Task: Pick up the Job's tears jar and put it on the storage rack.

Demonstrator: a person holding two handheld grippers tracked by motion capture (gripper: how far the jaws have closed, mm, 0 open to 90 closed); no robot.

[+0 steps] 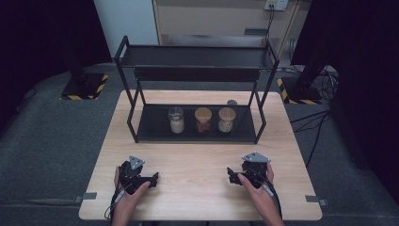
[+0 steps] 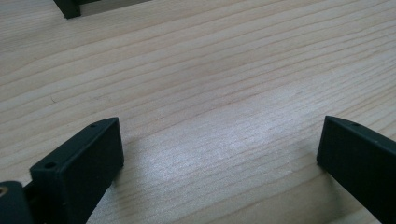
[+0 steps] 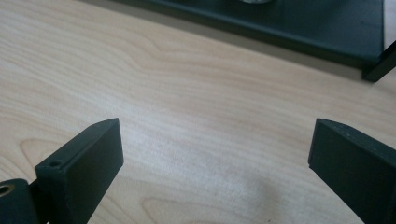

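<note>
Three glass jars stand in a row on the bottom shelf of a black metal rack [image 1: 141,123]: one with a clear lid and white contents [image 1: 176,119], one with a wooden lid and orange contents [image 1: 203,120], one with a wooden lid and pale contents [image 1: 227,119]. My left gripper [image 1: 154,178] rests low over the near left of the wooden table [image 1: 197,160], its jaws wide apart over bare wood [image 2: 219,140]. My right gripper [image 1: 230,173] sits at the near right, also open with nothing between its fingers [image 3: 215,144]. The rack's base edge [image 3: 280,28] lies ahead of it.
The rack has an upper shelf [image 1: 197,57] with nothing on it, and its legs stand on the table's far half. A small dark round object [image 1: 232,102] lies behind the rack. Black stands and cables sit on the floor at both sides.
</note>
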